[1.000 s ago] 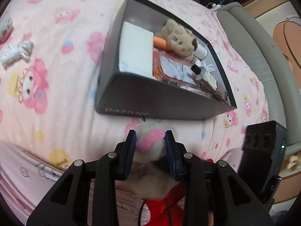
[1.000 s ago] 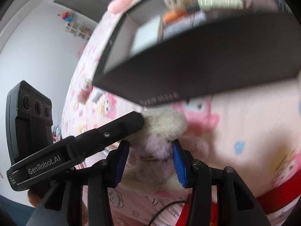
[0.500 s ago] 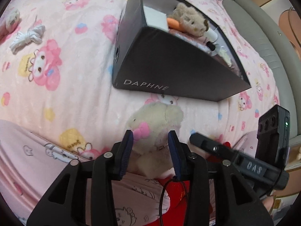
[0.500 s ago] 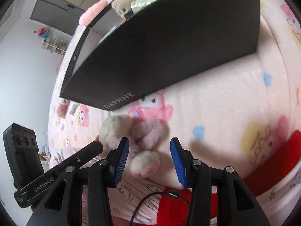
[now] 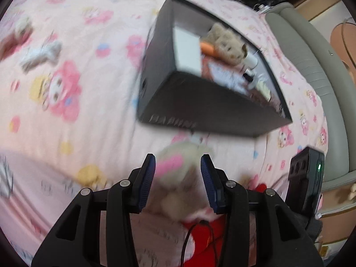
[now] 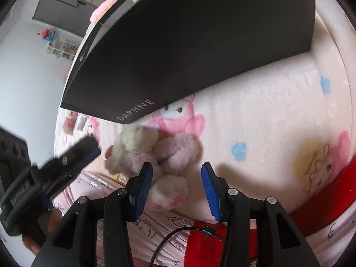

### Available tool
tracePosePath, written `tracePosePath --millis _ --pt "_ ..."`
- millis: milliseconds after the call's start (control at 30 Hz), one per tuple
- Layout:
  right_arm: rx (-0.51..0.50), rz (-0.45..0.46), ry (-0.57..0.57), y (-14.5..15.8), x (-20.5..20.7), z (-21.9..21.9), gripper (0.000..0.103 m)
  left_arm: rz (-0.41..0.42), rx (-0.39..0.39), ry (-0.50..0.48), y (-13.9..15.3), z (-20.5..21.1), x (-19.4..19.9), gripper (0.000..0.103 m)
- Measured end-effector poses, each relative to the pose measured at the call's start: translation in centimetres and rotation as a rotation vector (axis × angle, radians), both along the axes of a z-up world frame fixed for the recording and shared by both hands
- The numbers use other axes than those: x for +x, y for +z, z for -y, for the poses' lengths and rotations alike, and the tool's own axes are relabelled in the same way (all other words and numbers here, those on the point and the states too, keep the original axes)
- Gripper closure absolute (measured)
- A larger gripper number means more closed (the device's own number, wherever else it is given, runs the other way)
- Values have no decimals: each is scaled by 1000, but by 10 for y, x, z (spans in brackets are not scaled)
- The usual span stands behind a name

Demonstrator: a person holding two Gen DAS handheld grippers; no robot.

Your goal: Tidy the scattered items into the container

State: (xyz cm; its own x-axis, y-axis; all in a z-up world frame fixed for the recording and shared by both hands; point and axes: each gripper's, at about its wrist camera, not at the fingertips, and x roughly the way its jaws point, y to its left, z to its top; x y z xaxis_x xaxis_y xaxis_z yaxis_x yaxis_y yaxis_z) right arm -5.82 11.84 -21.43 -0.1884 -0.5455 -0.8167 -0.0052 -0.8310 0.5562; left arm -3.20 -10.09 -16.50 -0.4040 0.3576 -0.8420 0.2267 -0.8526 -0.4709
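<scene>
Both jaws are spread apart, nothing clamped. Between the left gripper [image 5: 178,179] fingers, low in the frame, the plush toy [image 5: 180,169] is framed, blurred, so contact cannot be told. In the right view the toy [image 6: 153,155] lies on the blanket [image 6: 267,115] at lower centre, just below the box [image 6: 200,44]; only its foot sits inside the right gripper [image 6: 176,187]. Seemingly the toy is straddled for lifting into the box [image 5: 200,102], where other items are already stowed.
</scene>
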Motion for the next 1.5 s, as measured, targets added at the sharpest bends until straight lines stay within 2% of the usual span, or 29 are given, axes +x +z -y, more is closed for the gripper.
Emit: tracePosePath --millis 67,200,300,467,600,767,833,900,967,1033,1100,1200,1233,1433,1500 --pt "15 2 -4 -1 -1 1 61 41 42 -25 -9 -1 4 61" --pt "87 -29 -28 2 -1 -1 61 90 29 -24 -27 -12 3 61" --pt "121 -40 -28 3 1 -5 61 73 63 -17 -34 -14 -7 61" --pt "57 2 17 -5 -2 -1 61 18 83 -29 -23 -12 -25 62" --pt "48 -31 34 2 -1 4 61 11 62 -24 -12 -10 -21 62" --pt "79 -31 -32 -1 -8 -7 60 82 4 -48 -18 -10 -6 58" --pt "80 7 -17 -11 -12 -4 60 105 40 -52 -30 -10 -8 54" --pt "74 36 3 -22 -15 3 60 91 104 -48 -37 -9 -12 51" --pt "88 27 -4 -27 -16 6 61 88 131 -39 -43 -7 -13 51" --pt "56 30 -11 -28 -20 4 60 83 164 -42 -43 -7 -16 51" --pt "53 27 -1 -26 -22 4 61 61 180 -58 -39 -11 -12 63" --pt "29 11 14 -17 -21 6 69 47 168 -78 -30 -16 -10 72" --pt "25 11 14 -15 -21 6 72 41 164 -79 -26 -17 -8 72" --pt "5 -43 9 13 -18 0 72 -26 137 -96 6 -26 0 72" --pt "-2 -71 6 26 -17 -3 72 -54 125 -104 23 -13 5 72"
